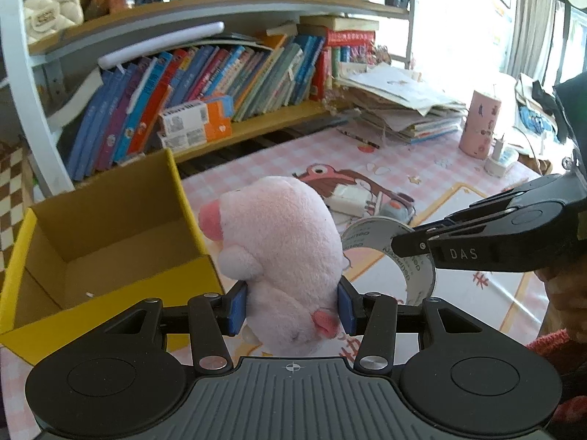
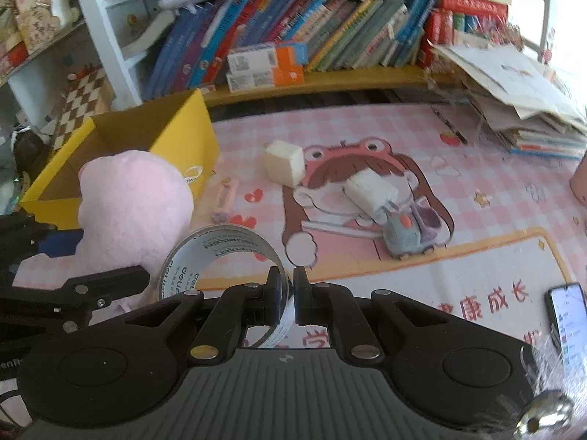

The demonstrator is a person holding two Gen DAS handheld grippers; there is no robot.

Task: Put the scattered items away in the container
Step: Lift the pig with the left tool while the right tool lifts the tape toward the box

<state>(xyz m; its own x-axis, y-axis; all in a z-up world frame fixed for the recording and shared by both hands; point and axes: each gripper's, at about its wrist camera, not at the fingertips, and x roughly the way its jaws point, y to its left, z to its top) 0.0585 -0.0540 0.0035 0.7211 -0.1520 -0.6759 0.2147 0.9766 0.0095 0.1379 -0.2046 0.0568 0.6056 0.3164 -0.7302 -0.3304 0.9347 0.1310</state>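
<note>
My left gripper (image 1: pixel 291 310) is shut on a pink plush toy (image 1: pixel 282 242), held above the desk just right of the open yellow cardboard box (image 1: pixel 110 253). My right gripper (image 2: pixel 288 293) is shut on the rim of a clear tape roll (image 2: pixel 220 253), lifted off the mat; in the left wrist view that tape roll (image 1: pixel 418 271) hangs to the plush's right. The plush toy (image 2: pixel 132 205) fills the left of the right wrist view, in front of the yellow box (image 2: pixel 190 128). Two white blocks (image 2: pixel 284 163) (image 2: pixel 370 190), a grey toy car (image 2: pixel 403 236) and a small pink item (image 2: pixel 225 192) lie on the pink mat.
A bookshelf (image 1: pixel 220 80) packed with books runs along the back of the desk. A pile of papers (image 2: pixel 521 84) sits at the back right, a pink cup (image 1: pixel 478 128) beside it. A phone (image 2: pixel 567 315) lies at the right edge of the mat.
</note>
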